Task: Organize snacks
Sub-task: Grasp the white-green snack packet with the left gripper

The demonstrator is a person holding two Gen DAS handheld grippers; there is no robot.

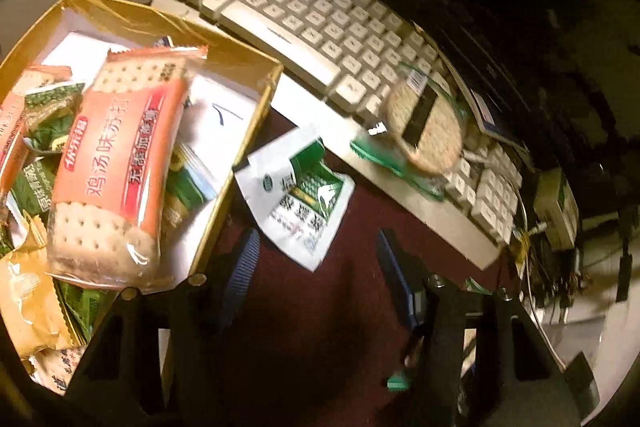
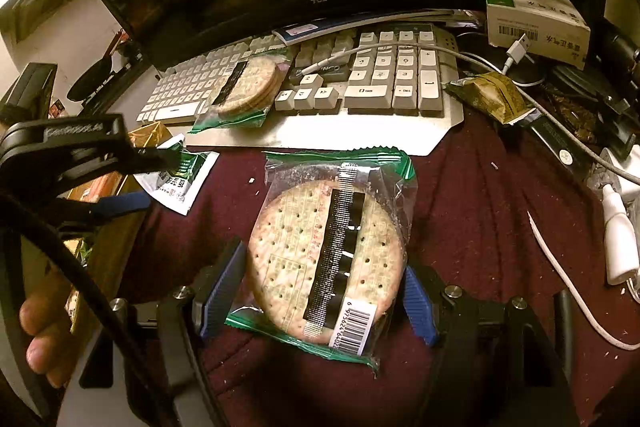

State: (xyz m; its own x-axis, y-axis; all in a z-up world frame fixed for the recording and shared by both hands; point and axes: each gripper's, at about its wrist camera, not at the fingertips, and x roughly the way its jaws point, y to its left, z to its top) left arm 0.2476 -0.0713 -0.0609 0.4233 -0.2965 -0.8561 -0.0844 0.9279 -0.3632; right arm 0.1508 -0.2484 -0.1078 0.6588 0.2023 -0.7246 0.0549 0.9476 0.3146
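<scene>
the right gripper (image 2: pixel 324 299) sits low over the dark red cloth (image 2: pixel 460 211), its blue pads (image 2: pixel 222 287) standing either side of a round cracker pack (image 2: pixel 326 259). the left pad looks to be touching the cracker's edge, the right one seems just off it, so i'd call the jaws parted around the pack, not clamped; the wrapper isn't squeezed. the pack lies flat, its black seam strip and barcode running away from the gripper toward the keyboard (image 2: pixel 384 95), and the jaws straddle it across that line, which is the way i'd want them for a pinch.

the left gripper (image 1: pixel 320 267) is empty, jaws partly apart with only cloth between them. just ahead of it lies a white and green sachet (image 1: pixel 296 195), flat, its long side angled toward the gold box (image 1: pixel 256 115), which is close on its left and already heaped with snacks, an orange soda cracker pack (image 1: pixel 116 163) on top. a second round cracker pack (image 1: pixel 426 131) rests on the keys, farther off.

so the box lies to the left side, nearer the left hand. the right hand has the longer carry across the cloth with its cracker; the sachet is the left one's nearest pick, i'd judge. a hand (image 2: pixel 44 331) shows at the edge of the right view.
</scene>
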